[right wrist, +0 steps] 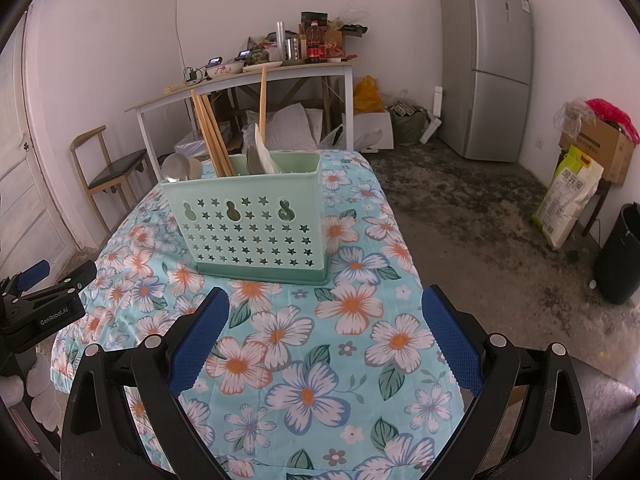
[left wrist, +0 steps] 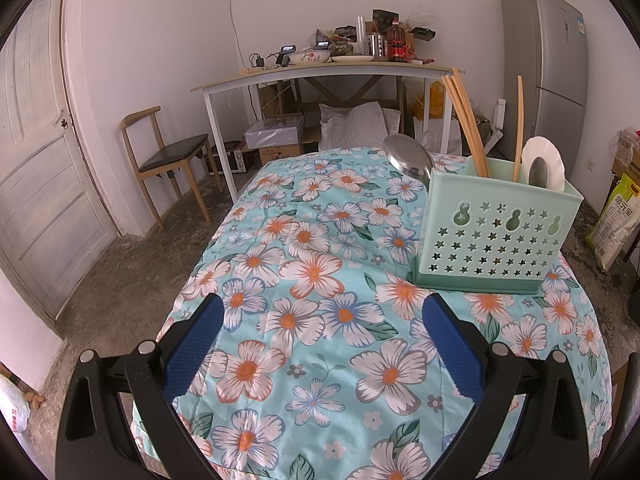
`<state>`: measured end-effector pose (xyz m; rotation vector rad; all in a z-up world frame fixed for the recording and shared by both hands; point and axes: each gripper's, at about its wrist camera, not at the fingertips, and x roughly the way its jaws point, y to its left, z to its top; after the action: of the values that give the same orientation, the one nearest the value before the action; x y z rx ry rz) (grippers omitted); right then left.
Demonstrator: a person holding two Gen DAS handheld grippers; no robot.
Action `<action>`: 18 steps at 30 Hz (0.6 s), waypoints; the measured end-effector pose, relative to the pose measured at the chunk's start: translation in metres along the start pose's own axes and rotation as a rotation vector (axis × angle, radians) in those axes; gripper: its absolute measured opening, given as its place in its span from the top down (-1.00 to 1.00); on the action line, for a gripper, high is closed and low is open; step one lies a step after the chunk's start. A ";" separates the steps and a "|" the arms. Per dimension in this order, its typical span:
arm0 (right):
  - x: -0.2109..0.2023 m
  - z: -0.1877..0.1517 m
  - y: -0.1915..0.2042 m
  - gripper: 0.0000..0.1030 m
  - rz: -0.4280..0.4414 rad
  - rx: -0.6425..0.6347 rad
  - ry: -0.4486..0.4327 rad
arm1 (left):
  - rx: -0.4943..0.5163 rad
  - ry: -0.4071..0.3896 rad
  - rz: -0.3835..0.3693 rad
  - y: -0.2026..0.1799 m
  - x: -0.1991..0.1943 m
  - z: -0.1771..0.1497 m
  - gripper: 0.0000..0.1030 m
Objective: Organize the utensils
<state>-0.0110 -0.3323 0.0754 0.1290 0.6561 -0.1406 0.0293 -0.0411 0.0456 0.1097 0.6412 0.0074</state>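
Observation:
A mint-green perforated utensil holder (left wrist: 496, 236) stands upright on the floral tablecloth (left wrist: 320, 320); it also shows in the right wrist view (right wrist: 252, 228). In it stand wooden chopsticks (left wrist: 466, 124), a metal ladle (left wrist: 408, 158), a white spoon (left wrist: 544, 162) and a metal spoon. The chopsticks (right wrist: 210, 132) and the ladle (right wrist: 180, 168) show in the right wrist view too. My left gripper (left wrist: 322, 312) is open and empty, near the holder's left front. My right gripper (right wrist: 324, 308) is open and empty, just in front of the holder. The left gripper (right wrist: 44, 288) shows at the left edge of the right wrist view.
A wooden chair (left wrist: 168, 156) and a cluttered white desk (left wrist: 320, 72) stand beyond the table. A grey fridge (right wrist: 488, 64), a cardboard box (right wrist: 600, 144), a rice sack (right wrist: 568, 196) and a black bin (right wrist: 620, 256) stand on the right. A door (left wrist: 36, 160) is at the left.

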 end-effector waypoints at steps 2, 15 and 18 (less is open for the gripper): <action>0.000 0.000 0.000 -0.81 -0.001 -0.001 -0.001 | 0.000 0.000 0.000 0.000 0.000 0.000 -0.89; 0.000 0.000 0.000 -0.81 -0.001 0.001 -0.001 | -0.002 0.004 -0.001 0.001 0.000 0.001 -0.89; 0.000 0.000 0.000 -0.80 0.000 0.000 -0.001 | -0.004 0.008 -0.001 0.002 0.001 -0.002 -0.89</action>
<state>-0.0110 -0.3324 0.0756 0.1287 0.6555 -0.1411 0.0291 -0.0389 0.0433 0.1059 0.6490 0.0077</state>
